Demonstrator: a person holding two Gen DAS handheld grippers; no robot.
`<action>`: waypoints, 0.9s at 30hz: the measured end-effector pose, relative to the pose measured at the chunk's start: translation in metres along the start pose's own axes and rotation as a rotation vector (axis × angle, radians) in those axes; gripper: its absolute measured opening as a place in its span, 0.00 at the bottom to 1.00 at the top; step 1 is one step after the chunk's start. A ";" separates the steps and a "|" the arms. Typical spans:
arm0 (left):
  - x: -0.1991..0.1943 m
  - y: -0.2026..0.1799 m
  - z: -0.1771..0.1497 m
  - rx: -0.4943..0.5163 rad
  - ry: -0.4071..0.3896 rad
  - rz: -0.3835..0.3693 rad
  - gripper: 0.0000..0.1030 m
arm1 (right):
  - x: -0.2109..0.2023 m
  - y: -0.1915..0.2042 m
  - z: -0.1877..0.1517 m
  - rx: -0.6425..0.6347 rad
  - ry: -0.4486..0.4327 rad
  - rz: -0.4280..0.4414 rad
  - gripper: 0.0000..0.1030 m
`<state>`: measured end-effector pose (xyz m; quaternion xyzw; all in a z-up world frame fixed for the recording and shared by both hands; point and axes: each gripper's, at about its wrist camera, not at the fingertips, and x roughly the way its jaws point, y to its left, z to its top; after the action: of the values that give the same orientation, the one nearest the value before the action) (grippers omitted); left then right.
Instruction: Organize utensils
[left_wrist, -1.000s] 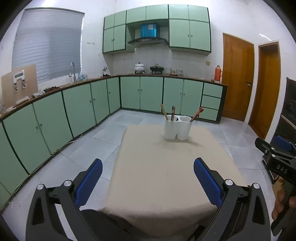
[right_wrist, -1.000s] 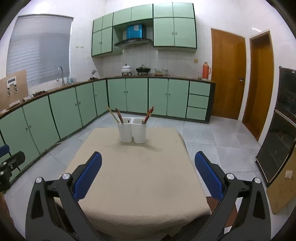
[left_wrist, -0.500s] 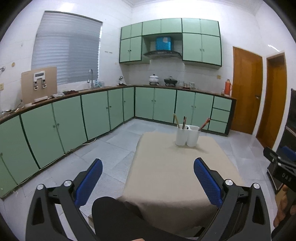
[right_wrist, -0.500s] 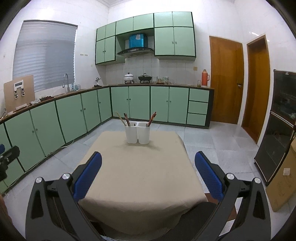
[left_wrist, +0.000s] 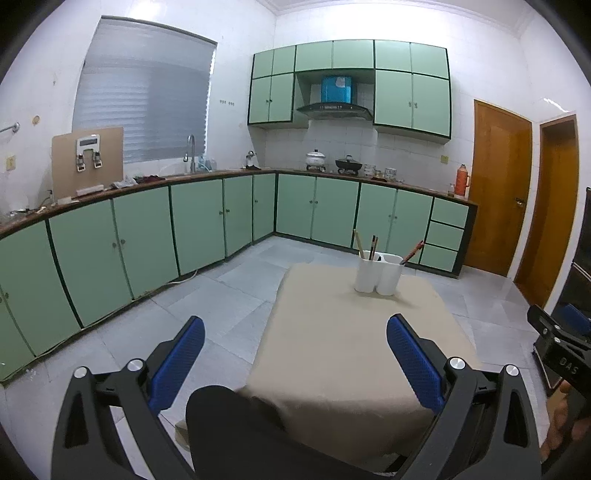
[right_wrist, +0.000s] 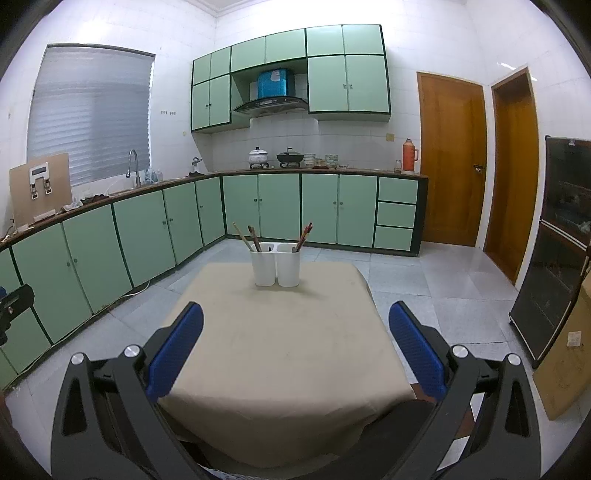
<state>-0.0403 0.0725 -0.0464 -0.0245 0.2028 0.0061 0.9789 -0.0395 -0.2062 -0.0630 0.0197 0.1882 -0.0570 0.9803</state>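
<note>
a kitchen lined with pale green cabinets (right_wrist: 140, 236) wraps the room on two sides, a window blind (right_wrist: 88, 114) on the left wall and two wooden doors (right_wrist: 452, 158) on the right. in the middle of the tiled floor stands a table (right_wrist: 280, 347) covered by a beige cloth, bare except for one thing at its far end. to the right, a dark glass-fronted cabinet (right_wrist: 557, 243) stands against the wall with a cardboard box (right_wrist: 565, 354) leaning beside it.

the left gripper (left_wrist: 295, 363) is held off the table's near left corner, its blue-padded fingers (left_wrist: 177, 362) spread wide with nothing between them; a dark-clothed knee (left_wrist: 236, 428) shows below it. the right gripper (right_wrist: 295, 349) hangs over the near edge of the table, jaws just as wide apart and empty (its body also appears at the right edge of the left wrist view).

the white utensil holder (right_wrist: 276, 268), two joined compartments, stands upright at the far end of the cloth, well apart from both grippers. its left compartment holds a pale wooden pair of chopsticks (right_wrist: 241, 234) leaning left and a darker pair (right_wrist: 255, 236) beside it. the right compartment holds reddish chopsticks (right_wrist: 305, 235) leaning right. on the far counter sit a white pot (right_wrist: 258, 155), a black wok (right_wrist: 290, 156) and an orange thermos (right_wrist: 409, 156).
</note>
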 end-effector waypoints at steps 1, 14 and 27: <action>-0.001 0.000 0.000 0.000 -0.002 0.001 0.94 | 0.000 0.001 0.000 0.000 0.000 -0.001 0.95; -0.010 0.002 -0.002 -0.003 -0.027 -0.013 0.94 | -0.001 -0.003 0.001 0.019 -0.027 -0.018 0.95; -0.014 -0.001 0.001 -0.001 -0.036 -0.020 0.94 | -0.003 -0.007 -0.004 0.024 -0.042 -0.024 0.95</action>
<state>-0.0523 0.0719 -0.0399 -0.0269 0.1851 -0.0030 0.9823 -0.0446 -0.2127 -0.0653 0.0282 0.1669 -0.0713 0.9830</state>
